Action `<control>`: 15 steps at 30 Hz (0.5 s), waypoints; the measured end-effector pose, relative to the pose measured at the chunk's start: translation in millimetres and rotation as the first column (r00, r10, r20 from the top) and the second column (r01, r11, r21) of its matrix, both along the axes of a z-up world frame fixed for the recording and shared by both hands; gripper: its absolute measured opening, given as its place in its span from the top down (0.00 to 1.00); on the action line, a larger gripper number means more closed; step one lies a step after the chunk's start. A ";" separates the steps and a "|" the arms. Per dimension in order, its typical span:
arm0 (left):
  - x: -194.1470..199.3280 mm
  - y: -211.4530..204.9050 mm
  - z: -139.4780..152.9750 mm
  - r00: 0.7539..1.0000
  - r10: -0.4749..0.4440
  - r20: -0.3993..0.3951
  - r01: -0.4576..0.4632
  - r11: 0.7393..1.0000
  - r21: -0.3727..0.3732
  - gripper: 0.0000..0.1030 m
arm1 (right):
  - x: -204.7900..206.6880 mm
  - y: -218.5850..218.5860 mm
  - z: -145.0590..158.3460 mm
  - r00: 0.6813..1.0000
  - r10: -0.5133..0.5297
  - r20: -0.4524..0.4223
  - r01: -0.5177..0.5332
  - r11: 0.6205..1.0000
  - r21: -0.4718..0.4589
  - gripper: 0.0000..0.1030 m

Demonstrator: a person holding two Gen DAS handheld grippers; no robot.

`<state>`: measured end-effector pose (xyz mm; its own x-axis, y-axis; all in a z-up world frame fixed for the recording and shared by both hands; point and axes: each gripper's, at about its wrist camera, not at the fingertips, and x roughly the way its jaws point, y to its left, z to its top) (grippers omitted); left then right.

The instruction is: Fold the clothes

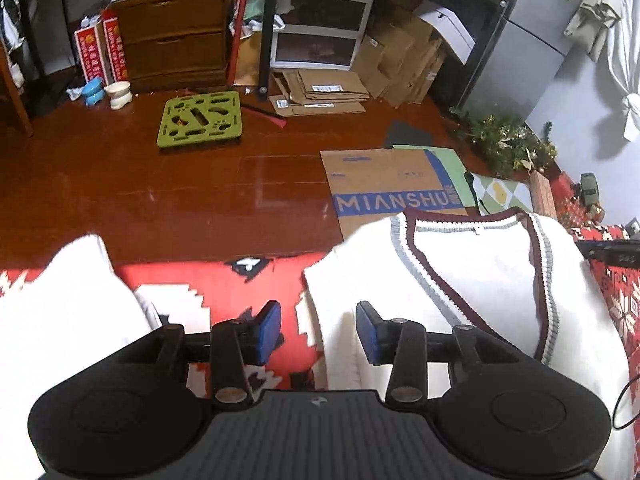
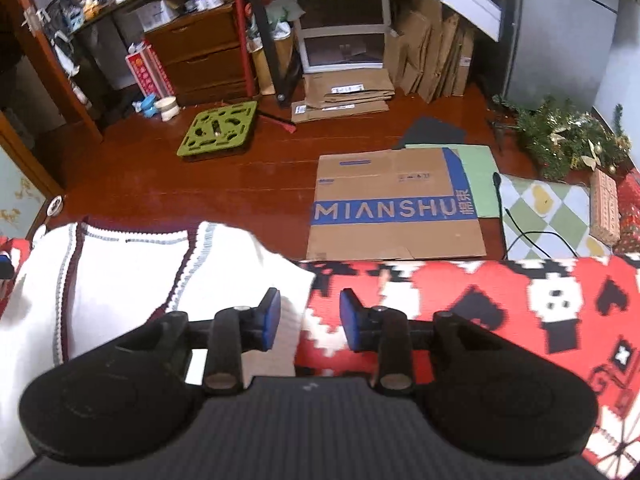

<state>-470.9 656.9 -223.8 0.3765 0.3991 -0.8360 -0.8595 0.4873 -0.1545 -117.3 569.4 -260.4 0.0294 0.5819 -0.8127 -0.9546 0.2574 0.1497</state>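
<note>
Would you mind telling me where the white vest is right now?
The white vest lies on the red patterned blanket, right of centre in the left wrist view, left in the right, between both open claws.

vest (image 1: 472,280): soft white knit cloth, ribbed trim
blanket (image 2: 500,304): woolly red, white and black cloth
floor (image 1: 160,192): shiny, smooth dark wood
flat box (image 2: 396,216): dull brown cardboard
drawers (image 1: 172,36), upper left: brown wood
left gripper (image 1: 319,330): matt black plastic, blue pads (image 1: 270,330)
fridge (image 1: 524,36), upper right: smooth grey metal
</note>
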 end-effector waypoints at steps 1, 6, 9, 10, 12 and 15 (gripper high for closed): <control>0.3 -0.8 -0.6 1.000 0.002 0.003 -0.002 1.000 -0.003 0.61 | -6.9 5.2 -3.1 1.000 0.004 0.021 -0.004 1.000 -0.013 0.65; 2.2 -5.0 -3.7 1.000 0.013 0.017 -0.013 1.000 -0.016 0.60 | -42.6 20.2 -4.3 0.993 0.027 0.118 -0.026 1.000 -0.010 0.86; 4.0 -7.2 -3.3 1.000 0.005 0.026 -0.004 1.000 -0.021 0.61 | -55.2 18.8 -0.7 0.986 0.036 0.161 -0.036 0.999 -0.009 0.97; 4.6 -7.7 -2.7 1.000 0.000 0.029 0.001 1.000 -0.020 0.61 | -57.8 17.5 1.9 0.982 0.035 0.184 -0.034 0.999 -0.008 0.98; 5.4 -9.2 -1.5 0.999 -0.010 0.033 0.011 1.000 -0.015 0.61 | -54.3 12.0 8.9 0.975 -0.008 0.220 0.007 1.000 0.007 0.98; 7.2 -10.1 -2.9 0.999 -0.020 0.027 0.020 1.000 -0.012 0.61 | -33.0 4.3 15.3 0.976 -0.082 0.204 0.078 0.997 0.029 0.98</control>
